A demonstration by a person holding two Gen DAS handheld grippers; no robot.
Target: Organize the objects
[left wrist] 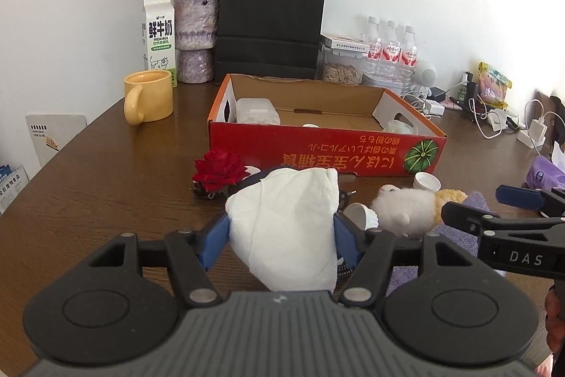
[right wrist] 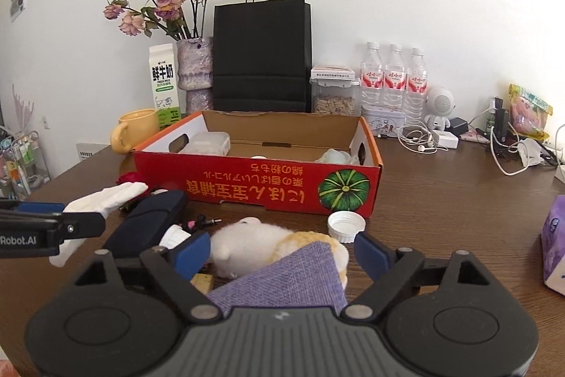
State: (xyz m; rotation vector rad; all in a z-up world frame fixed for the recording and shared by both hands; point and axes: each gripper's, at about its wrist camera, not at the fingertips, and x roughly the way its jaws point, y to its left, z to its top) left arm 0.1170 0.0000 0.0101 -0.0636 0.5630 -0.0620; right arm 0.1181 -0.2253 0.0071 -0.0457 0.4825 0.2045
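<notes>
Left gripper (left wrist: 282, 228) angled downward over the brown table (left wrist: 106, 179), pads clamped on a crumpled white tissue (left wrist: 286, 221) before the red box (left wrist: 325, 147), right gripper (right wrist: 282, 251) jaws wide around plush toy (right wrist: 254, 241), purple cloth (right wrist: 286, 281) beneath

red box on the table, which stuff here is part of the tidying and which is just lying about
Part of the job:
red box
white cloth, in the left gripper
plush toy
purple cloth
white cap
red rose

Just lying about:
black bag
milk carton
yellow mug
water bottles
</notes>
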